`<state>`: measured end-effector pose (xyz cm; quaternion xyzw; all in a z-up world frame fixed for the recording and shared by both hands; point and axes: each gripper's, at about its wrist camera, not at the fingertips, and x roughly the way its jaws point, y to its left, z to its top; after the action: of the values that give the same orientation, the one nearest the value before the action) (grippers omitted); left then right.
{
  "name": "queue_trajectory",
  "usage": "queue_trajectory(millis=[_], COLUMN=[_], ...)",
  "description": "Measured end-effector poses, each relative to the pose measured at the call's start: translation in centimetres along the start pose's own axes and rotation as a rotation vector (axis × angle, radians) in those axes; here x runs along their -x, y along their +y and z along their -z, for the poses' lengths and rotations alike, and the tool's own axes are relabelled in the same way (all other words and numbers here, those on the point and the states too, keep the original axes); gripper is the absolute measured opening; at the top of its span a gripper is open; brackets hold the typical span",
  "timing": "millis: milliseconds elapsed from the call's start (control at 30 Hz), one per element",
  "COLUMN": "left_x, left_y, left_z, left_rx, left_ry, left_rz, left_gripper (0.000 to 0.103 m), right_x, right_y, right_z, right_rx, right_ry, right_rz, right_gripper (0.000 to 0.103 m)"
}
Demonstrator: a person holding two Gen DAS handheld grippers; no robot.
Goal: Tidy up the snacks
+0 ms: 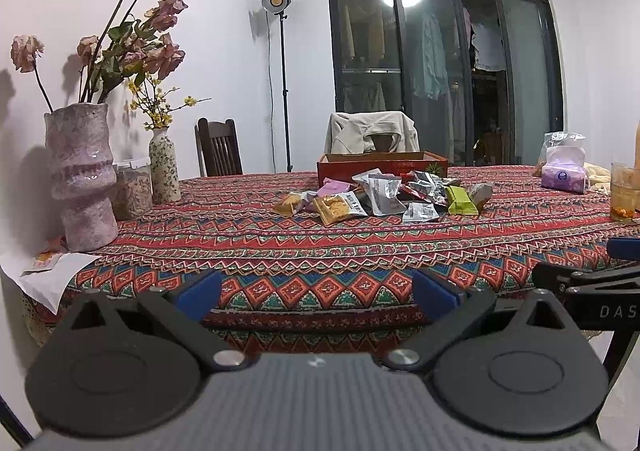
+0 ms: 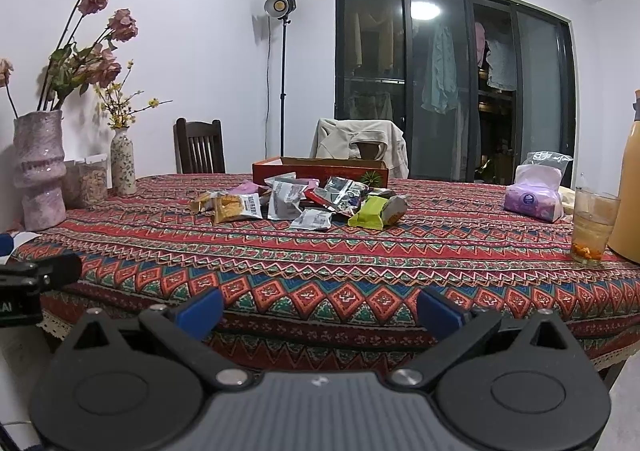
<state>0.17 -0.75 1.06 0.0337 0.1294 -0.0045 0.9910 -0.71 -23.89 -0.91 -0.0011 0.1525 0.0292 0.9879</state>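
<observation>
A heap of snack packets lies mid-table on the patterned cloth: silver, orange, pink and red wrappers, plus a green packet. Behind it stands an open red cardboard box. My left gripper hovers open at the table's near edge, well short of the heap, nothing between its blue pads. My right gripper is also open and empty, at the near edge. Each gripper's side shows in the other's view.
A tall pink vase, a small floral vase and a clear jar stand at the left. At the right are a tissue pack, a glass and an orange jug. Chairs stand behind the table.
</observation>
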Motion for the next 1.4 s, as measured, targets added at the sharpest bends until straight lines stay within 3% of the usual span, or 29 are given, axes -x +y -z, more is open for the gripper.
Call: queue_trajectory(millis=[1033, 1300, 1400], left_x=[-0.8, -4.4, -7.2], left_y=[-0.3, -1.3, -1.7], left_z=[-0.9, -2.3, -2.7], left_rx=[0.001, -0.043, -0.047], left_ry=[-0.004, -0.050, -0.009], left_rz=[0.010, 0.040, 0.044], left_gripper=[0.103, 0.103, 0.103], right_x=[0.0, -1.1, -3.0], right_y=[-0.4, -1.5, -2.1], right_z=[-0.6, -1.8, -2.5], right_rx=[-0.017, -0.001, 0.004], right_ry=[-0.039, -0.094, -0.094], right_rz=[0.000, 0.006, 0.008], right_gripper=[0.103, 0.103, 0.103])
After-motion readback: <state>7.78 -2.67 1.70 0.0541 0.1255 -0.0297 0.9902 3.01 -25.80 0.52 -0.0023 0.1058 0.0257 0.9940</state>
